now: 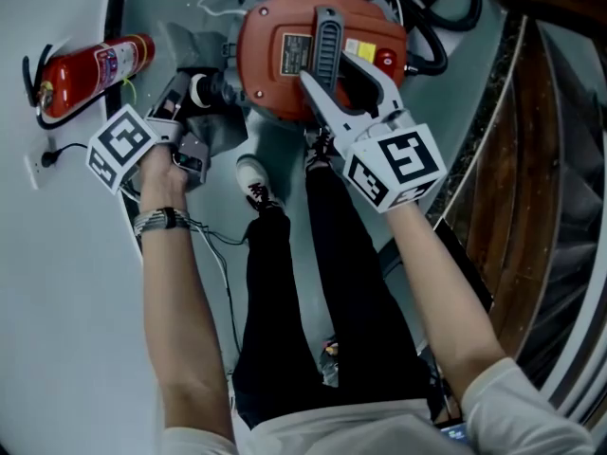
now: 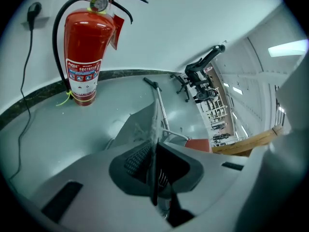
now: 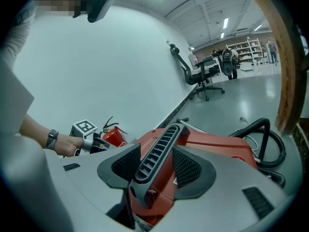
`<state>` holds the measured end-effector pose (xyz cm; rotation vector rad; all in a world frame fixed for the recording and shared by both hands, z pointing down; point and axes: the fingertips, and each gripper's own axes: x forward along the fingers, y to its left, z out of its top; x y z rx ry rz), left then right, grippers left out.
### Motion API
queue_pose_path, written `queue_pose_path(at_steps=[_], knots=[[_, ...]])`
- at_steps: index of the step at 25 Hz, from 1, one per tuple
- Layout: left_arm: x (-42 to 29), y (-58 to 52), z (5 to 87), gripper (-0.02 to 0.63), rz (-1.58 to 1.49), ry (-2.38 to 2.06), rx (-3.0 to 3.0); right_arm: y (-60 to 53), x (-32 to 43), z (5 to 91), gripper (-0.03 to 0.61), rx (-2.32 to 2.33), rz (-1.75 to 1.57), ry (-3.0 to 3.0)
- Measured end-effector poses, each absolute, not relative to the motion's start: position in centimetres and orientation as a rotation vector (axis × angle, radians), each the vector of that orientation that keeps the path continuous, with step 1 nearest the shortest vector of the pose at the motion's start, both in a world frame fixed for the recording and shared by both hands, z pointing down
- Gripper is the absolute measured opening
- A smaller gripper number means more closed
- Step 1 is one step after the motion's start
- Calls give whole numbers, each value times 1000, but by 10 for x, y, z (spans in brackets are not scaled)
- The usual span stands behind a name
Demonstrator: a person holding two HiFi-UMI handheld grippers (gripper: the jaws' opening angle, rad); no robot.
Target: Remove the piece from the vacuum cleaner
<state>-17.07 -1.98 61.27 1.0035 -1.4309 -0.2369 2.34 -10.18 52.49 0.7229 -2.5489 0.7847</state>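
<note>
Two grippers are busy in the head view. The right gripper (image 1: 327, 64) has hold of the grey handle (image 1: 327, 27) on top of the red vacuum cleaner (image 1: 270, 74). The left gripper (image 1: 193, 98) reaches to the vacuum's left side. A grey piece (image 1: 213, 126) sits there, just beside the red body. A fire extinguisher (image 1: 90, 69) is by the wall, well apart from the vacuum.

In the left gripper view, the jaws are almost together. They pinch the thin edge of the grey piece (image 2: 145, 124), which sticks out past the tips.

In the right gripper view, the jaws are part way open, one on each side of the ribbed handle (image 3: 161, 144). They seem to squeeze it, likely to hold the vacuum steady.

So both grips look made. The piece does not look off yet, because it is close beside the vacuum. What is left, I think, is to pull it away while the other hand holds the vacuum in place.
</note>
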Motion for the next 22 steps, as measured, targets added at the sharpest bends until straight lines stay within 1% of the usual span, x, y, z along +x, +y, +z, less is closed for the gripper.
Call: queue_pose_path(at_steps=[5,9,11,14,18,22], knots=[[-169,-21,610,55,-160,-1466,1060,-102,23,525,201,720,788,-2549],[-172,-15,605,129,-97,-1498,1131,-102,24,525,201,726,782,-2549],[-171,-10,600,146,-27,-1520,1195,-102,24,525,202,728,780,-2549],[-163,-1,594,153,150,-1540,1337,-102,24,525,202,732,777,-2550],[-145,23,597,156,494,-1518,1477,-102,24,526,202,737,770,-2551],[-137,37,605,156,579,-1505,1475,-103,24,526,204,753,755,-2553]])
